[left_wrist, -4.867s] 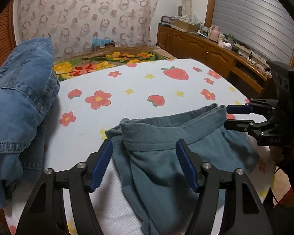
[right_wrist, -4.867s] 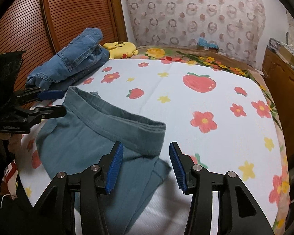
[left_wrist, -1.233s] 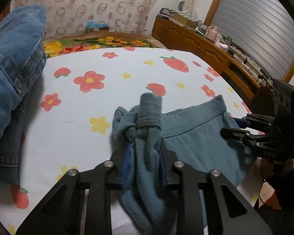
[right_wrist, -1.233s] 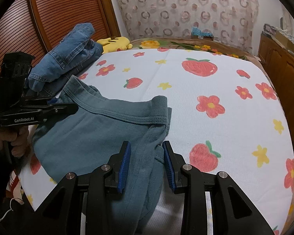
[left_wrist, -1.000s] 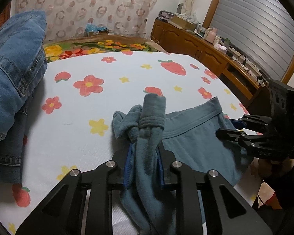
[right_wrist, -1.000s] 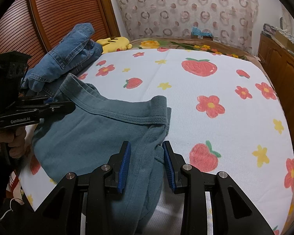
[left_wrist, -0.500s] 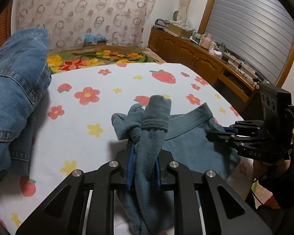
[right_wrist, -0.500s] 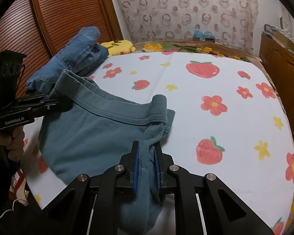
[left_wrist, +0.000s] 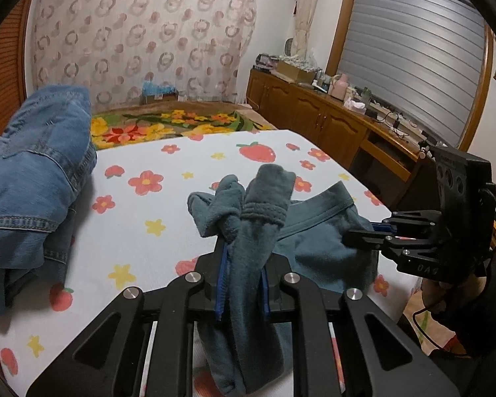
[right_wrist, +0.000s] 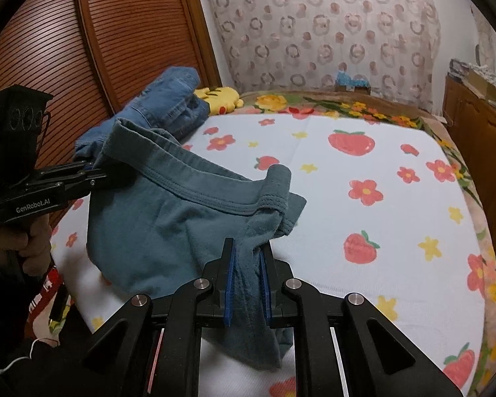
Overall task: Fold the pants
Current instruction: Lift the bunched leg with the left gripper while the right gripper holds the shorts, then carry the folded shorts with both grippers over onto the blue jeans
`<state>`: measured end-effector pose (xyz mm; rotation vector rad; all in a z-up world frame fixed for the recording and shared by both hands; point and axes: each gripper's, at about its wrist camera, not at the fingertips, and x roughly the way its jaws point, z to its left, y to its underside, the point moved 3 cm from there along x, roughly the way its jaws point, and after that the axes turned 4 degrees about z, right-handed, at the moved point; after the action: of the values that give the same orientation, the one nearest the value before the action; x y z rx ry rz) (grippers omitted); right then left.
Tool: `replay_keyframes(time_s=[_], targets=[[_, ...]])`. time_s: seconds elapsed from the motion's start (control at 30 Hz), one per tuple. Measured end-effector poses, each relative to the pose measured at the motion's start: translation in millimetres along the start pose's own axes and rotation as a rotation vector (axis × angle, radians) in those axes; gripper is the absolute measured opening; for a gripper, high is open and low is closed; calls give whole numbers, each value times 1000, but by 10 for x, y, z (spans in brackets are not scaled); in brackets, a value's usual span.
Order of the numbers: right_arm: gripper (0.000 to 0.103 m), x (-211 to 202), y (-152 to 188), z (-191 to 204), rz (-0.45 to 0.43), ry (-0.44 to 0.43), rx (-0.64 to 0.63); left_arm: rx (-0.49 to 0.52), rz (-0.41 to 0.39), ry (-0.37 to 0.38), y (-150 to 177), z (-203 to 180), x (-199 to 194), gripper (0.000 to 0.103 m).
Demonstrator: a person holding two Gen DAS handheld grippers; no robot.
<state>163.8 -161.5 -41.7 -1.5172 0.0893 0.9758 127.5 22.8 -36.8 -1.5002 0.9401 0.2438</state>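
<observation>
With both my grippers clamped on bunched waistband corners, the teal pants (right_wrist: 168, 228) hang between them, waistband running lower centre to left of frame. Left gripper (left_wrist: 241, 281) pinches one end, right gripper (right_wrist: 246, 284), jaws just closed on cloth, the other. Flowered bedsheet (right_wrist: 396, 218) below; jeans (left_wrist: 33, 172) at left, cabinets (left_wrist: 317, 122) upper right.

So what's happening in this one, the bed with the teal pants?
A person holds a hand-held gripper in each hand, working on teal pants on a bed with a strawberry-print sheet. The left hand-held gripper is shut on one end of the waistband, the right hand-held gripper on the other, its jaws having just closed on the cloth. The waistband hangs lifted between them. Blue jeans lie piled aside, untouched.
</observation>
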Motion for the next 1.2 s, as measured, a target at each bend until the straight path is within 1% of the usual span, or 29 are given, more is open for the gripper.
replay_keyframes(time_s=[0.2, 0.3, 0.43, 0.63, 0.97, 1.2], targets=[[13, -127, -40, 60, -45, 6, -24, 22, -46, -20, -45, -88, -180, 17], [13, -163, -77, 69, -65, 3, -34, 29, -56, -31, -85, -103, -226, 17], [13, -183, -210, 82, -89, 3, -54, 23, -76, -50, -192, -54, -295, 17], [13, -195, -465, 115, -122, -4, -91, 18, -103, -100, -415, 75, -381, 17], [13, 1, -985, 109, -134, -25, -151, -1, -135, -162, -756, 373, -441, 17], [13, 258, -1296, 71, -133, -60, -188, -31, -136, -207, -864, 628, -418, 17]])
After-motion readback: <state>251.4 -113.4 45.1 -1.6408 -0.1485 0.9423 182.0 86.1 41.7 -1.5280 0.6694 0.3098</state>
